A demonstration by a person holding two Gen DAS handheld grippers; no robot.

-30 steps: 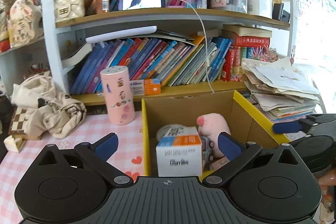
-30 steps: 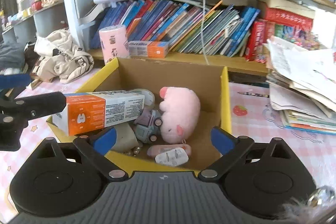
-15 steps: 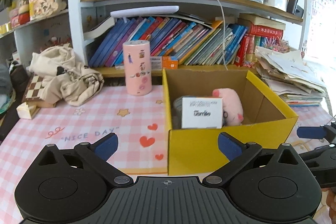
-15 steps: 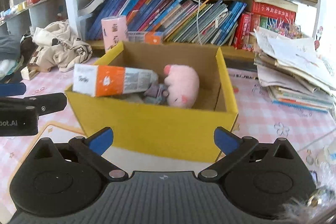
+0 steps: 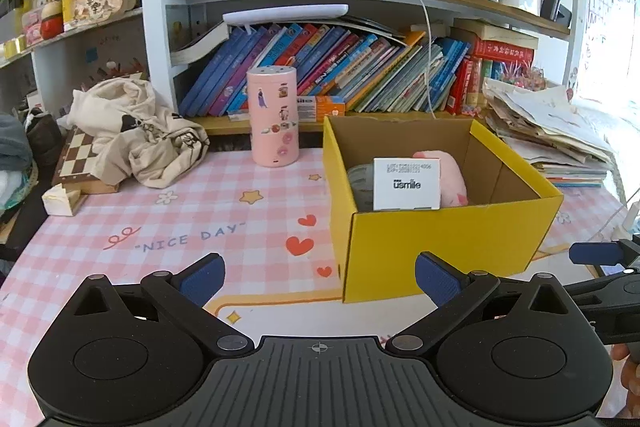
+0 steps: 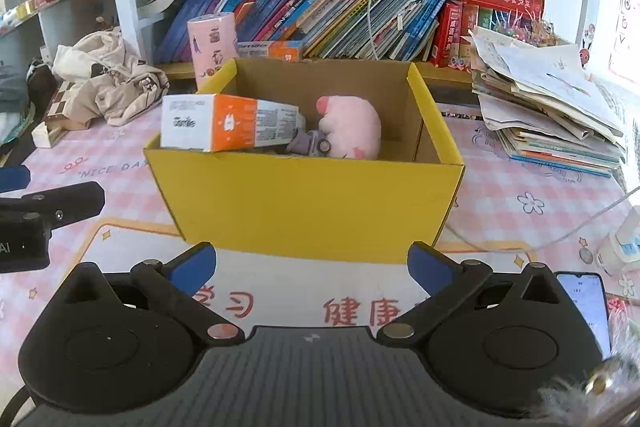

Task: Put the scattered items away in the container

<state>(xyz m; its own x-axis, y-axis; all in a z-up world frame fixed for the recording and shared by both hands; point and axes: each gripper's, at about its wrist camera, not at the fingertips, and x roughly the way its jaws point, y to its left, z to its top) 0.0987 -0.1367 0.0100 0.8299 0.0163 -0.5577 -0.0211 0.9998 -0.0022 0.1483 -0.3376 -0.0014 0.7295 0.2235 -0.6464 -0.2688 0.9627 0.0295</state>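
A yellow cardboard box (image 5: 448, 247) (image 6: 304, 203) stands on the pink checked table mat. Inside lie a white and orange toothpaste carton (image 5: 406, 183) (image 6: 228, 123), a pink plush toy (image 5: 454, 179) (image 6: 352, 127), a small purple toy car (image 6: 310, 145) and a grey roll (image 5: 360, 183). My left gripper (image 5: 320, 277) is open and empty, a little back from the box's near left corner. My right gripper (image 6: 312, 265) is also open and empty, just in front of the box's near wall. Each gripper's arm shows at the edge of the other's view.
A pink cylinder (image 5: 273, 117) stands left of the box near the bookshelf (image 5: 360, 79). A crumpled cloth (image 5: 136, 131) and a chessboard (image 5: 78, 159) lie at the left. A paper stack (image 6: 552, 107) sits right, with a phone (image 6: 586, 307) and a white cable (image 6: 560, 235) beside my right gripper.
Both grippers have drawn back from over the box toward the table's near side. The box now sits farther off in both views, with more of the mat showing.
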